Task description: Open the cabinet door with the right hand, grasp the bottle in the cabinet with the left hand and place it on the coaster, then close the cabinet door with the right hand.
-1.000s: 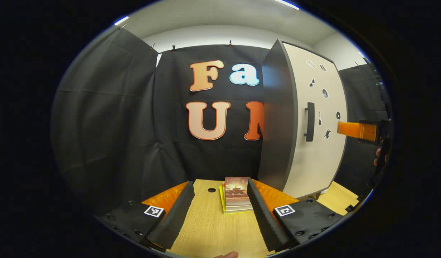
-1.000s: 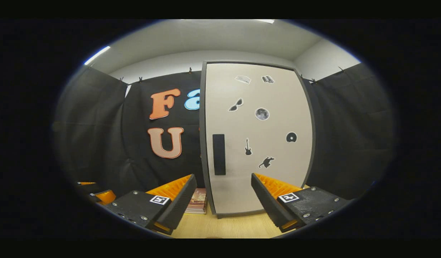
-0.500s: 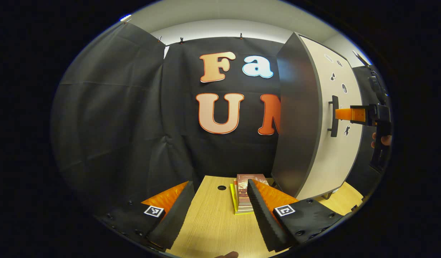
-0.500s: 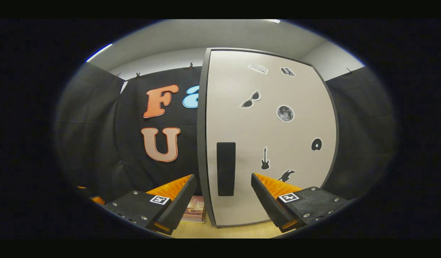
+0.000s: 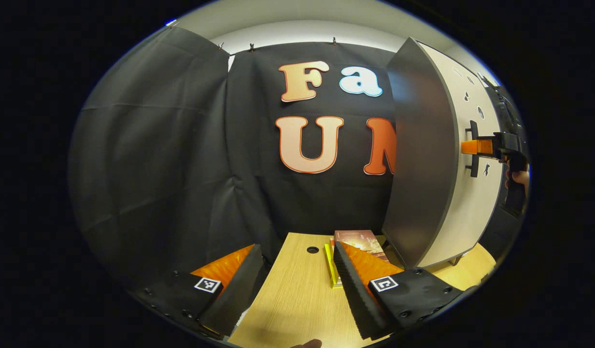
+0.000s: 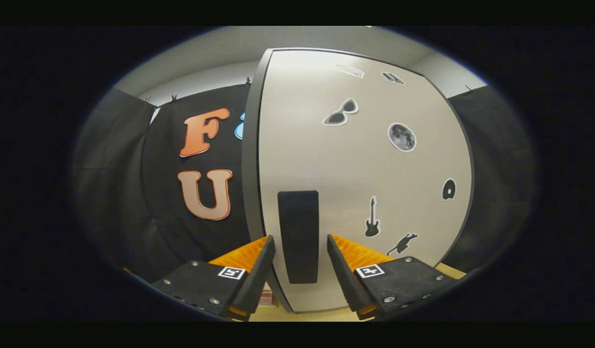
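Right gripper [image 6: 297, 246]: fingers apart, straddling the dark handle [image 6: 298, 236] of the cabinet door [image 6: 355, 179], no contact evident. Door shut; stickers on it (sunglasses, moon, guitar) carry no legible writing. Left gripper [image 5: 297, 275]: fingers apart, empty, over the wooden table [image 5: 297, 304], books [image 5: 358, 239] just beyond, left of the cabinet.

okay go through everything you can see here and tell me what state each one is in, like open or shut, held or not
cabinet door: shut.
door handle: between the right gripper's fingers, no contact visible.
right gripper: open, straddling the handle.
left gripper: open, empty, over the table.
stack of books: lying flat on the table, not held.
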Tool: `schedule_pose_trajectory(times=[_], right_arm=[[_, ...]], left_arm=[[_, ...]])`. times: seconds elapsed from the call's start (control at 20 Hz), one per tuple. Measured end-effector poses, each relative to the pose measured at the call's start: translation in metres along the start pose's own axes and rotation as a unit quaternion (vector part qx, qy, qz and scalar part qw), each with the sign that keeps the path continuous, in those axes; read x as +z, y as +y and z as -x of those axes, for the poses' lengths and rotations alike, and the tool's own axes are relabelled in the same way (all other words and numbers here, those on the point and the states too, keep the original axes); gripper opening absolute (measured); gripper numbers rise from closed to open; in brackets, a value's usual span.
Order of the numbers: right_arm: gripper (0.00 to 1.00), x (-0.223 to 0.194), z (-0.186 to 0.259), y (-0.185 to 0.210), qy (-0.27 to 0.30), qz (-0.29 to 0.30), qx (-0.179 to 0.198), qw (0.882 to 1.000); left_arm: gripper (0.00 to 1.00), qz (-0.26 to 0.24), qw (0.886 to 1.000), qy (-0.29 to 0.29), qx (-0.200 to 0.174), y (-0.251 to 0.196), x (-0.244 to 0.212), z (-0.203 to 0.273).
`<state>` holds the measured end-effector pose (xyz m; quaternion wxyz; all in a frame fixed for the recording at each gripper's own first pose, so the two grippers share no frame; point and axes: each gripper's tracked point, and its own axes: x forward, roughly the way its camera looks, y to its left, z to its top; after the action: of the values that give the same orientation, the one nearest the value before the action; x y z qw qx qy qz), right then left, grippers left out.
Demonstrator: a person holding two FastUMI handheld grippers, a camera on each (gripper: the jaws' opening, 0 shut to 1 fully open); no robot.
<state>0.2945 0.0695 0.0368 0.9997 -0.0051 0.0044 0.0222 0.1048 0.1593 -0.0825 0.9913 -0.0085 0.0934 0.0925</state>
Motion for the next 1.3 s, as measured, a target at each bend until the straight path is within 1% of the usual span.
schedule_pose_trajectory(times=[0.05,0.1,0.15,0.45,0.5,0.55,0.65,0.7,0.8,0.85,0.9,0.95,1.0,1.05,1.1,1.15,1.25,1.3], right_arm=[[0.6,0.0,-0.002,-0.001,-0.002,-0.001,-0.004,1.0],[0.53,-0.001,0.0,-0.003,-0.004,0.004,-0.009,1.0],[0.37,0.0,-0.002,-0.003,-0.005,0.005,-0.011,1.0],[0.32,-0.001,0.009,-0.004,0.005,0.0,0.002,1.0],[0.27,-0.001,0.013,-0.004,0.007,-0.004,0.005,1.0],[0.29,0.0,0.017,-0.003,0.008,-0.008,0.008,1.0],[0.28,0.0,0.03,-0.003,0.014,-0.014,0.012,1.0],[0.28,-0.001,0.04,-0.004,0.017,-0.015,0.016,1.0],[0.25,-0.001,0.064,-0.014,0.016,-0.024,0.024,0.999],[0.19,-0.001,0.073,-0.018,0.015,-0.027,0.025,0.999],[0.19,-0.002,0.086,-0.027,0.014,-0.03,0.024,0.999],[0.24,-0.003,0.105,-0.04,0.015,-0.034,0.023,0.999],[0.18,-0.003,0.121,-0.049,0.012,-0.039,0.023,0.999],[0.16,-0.004,0.135,-0.058,0.013,-0.04,0.025,0.999],[0.22,-0.005,0.148,-0.067,0.011,-0.043,0.025,0.999],[0.19,-0.006,0.161,-0.076,0.011,-0.047,0.025,0.999],[0.19,-0.006,0.183,-0.094,0.01,-0.053,0.029,0.998],[0.19,-0.007,0.193,-0.103,0.009,-0.054,0.031,0.998]], left_arm=[[0.96,-0.002,1.0,0.001,0.003,0.002,-0.002,-0.001],[0.96,-0.002,1.0,0.002,0.004,0.002,-0.003,-0.001],[0.96,-0.002,1.0,0.004,0.003,0.001,-0.003,0.0],[0.96,-0.005,1.0,-0.001,0.002,-0.008,0.001,0.014],[0.96,-0.006,1.0,-0.003,0.002,-0.011,0.002,0.019],[0.96,-0.007,1.0,-0.004,0.002,-0.014,0.002,0.025],[0.96,-0.01,1.0,-0.006,0.001,-0.021,0.003,0.04],[0.96,-0.013,1.0,-0.007,0.0,-0.025,0.003,0.048],[0.96,-0.02,1.0,-0.01,-0.004,-0.037,0.005,0.065],[0.96,-0.022,1.0,-0.014,-0.007,-0.044,0.007,0.074],[0.97,-0.027,0.999,-0.018,-0.008,-0.049,0.01,0.085],[0.96,-0.03,0.999,-0.021,-0.009,-0.056,0.011,0.094],[0.96,-0.032,0.999,-0.022,-0.01,-0.063,0.01,0.104],[0.94,-0.033,0.999,-0.022,-0.013,-0.072,0.01,0.114],[0.99,-0.034,0.999,-0.021,-0.017,-0.081,0.008,0.124],[0.99,-0.035,0.999,-0.021,-0.019,-0.089,0.007,0.132],[0.99,-0.037,0.999,-0.022,-0.023,-0.104,0.009,0.15],[0.94,-0.037,0.999,-0.022,-0.025,-0.112,0.008,0.16]])
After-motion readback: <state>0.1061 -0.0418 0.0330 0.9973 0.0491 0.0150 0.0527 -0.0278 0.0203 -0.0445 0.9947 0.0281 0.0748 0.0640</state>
